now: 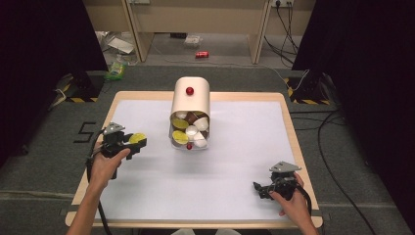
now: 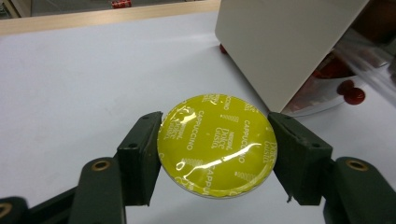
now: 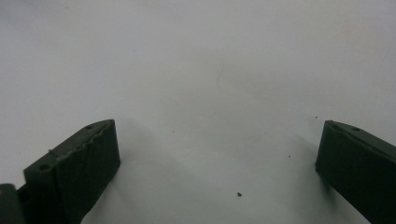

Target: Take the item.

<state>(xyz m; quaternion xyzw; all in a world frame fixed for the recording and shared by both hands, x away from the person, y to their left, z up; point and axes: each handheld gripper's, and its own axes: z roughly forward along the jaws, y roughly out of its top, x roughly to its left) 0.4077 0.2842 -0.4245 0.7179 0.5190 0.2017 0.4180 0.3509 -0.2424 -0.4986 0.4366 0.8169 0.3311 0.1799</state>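
My left gripper [image 1: 138,142] [image 2: 215,149] is shut on a yellow-lidded coffee capsule [image 1: 136,138] [image 2: 217,144], its jaws pressing the rim on both sides, just above the white mat left of centre. A cream cylindrical container [image 1: 191,103] [image 2: 280,42] lies on its side at the mat's middle, its clear open end [image 1: 190,131] holding several capsules in yellow, white and brown. A red knob [image 1: 189,90] sits on its top. My right gripper [image 1: 258,188] [image 3: 217,158] rests low near the front right corner, open, with bare mat between its jaws.
The white mat [image 1: 235,161] covers a wooden table [image 1: 293,142] with raised edges. A small red ball [image 2: 354,95] lies by the container's open end. Beyond the table are a desk's legs, cables and a red can [image 1: 201,54] on the floor.
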